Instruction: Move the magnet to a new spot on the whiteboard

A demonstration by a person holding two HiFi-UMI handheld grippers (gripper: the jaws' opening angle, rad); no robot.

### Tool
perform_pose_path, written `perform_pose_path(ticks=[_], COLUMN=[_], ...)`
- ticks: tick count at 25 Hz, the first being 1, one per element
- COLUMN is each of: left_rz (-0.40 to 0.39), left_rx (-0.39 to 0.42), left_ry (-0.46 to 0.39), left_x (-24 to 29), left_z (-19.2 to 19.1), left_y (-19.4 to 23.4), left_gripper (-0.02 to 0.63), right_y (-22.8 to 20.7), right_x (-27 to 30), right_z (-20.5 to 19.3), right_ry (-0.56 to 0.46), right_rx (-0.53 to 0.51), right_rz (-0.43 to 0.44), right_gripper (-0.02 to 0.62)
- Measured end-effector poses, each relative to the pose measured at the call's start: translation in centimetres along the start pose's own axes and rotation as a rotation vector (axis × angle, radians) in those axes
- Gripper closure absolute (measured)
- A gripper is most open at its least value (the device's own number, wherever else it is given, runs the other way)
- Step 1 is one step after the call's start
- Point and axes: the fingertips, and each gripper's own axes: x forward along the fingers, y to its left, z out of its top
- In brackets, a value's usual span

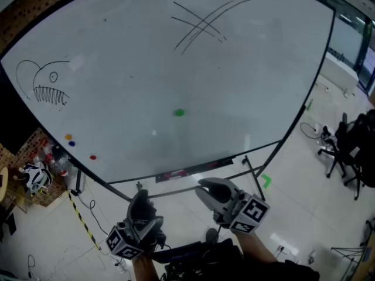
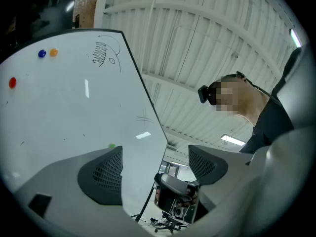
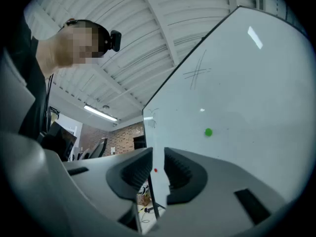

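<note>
A small green magnet sticks near the middle of the big whiteboard. Both grippers hang below the board's lower edge, apart from it. My left gripper is open wide with nothing between its jaws; the green magnet shows far off, just above its left finger. My right gripper holds nothing, and its jaws stand a narrow gap apart. The green magnet is up to the right of them on the whiteboard.
Red, blue and orange magnets sit at the board's lower left, near a fish drawing. Crossed lines mark the top. Office chairs stand right, a cluttered shelf left, cables on the floor.
</note>
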Motion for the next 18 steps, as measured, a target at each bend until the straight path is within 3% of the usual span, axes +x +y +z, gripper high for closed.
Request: perform_pose_path(ticks=[7,12,18], left_rz=[0.047,0.083,0.047], left_rx=[-0.005,-0.001,-0.013], left_ry=[0.07,0.106,0.111], left_x=[4.7,5.6,6.4], left_z=[-3.7,-5.1,-5.0], left_y=[1.3,2.2,3.2], left_gripper=[0.19,0.19,0.19], right_y=[-6.2,-8.2,-9.2], right_x=[-2.4,-2.5,-1.5], right_z=[0.2,0.2,0.4], right_ry=[-0.006,-0.019,0.008], right_rx=[-0.038,-0.069,-0.154], right_rz=[-0.049,-0.08,-0.131], right_gripper=[0.518,0.518,0.518])
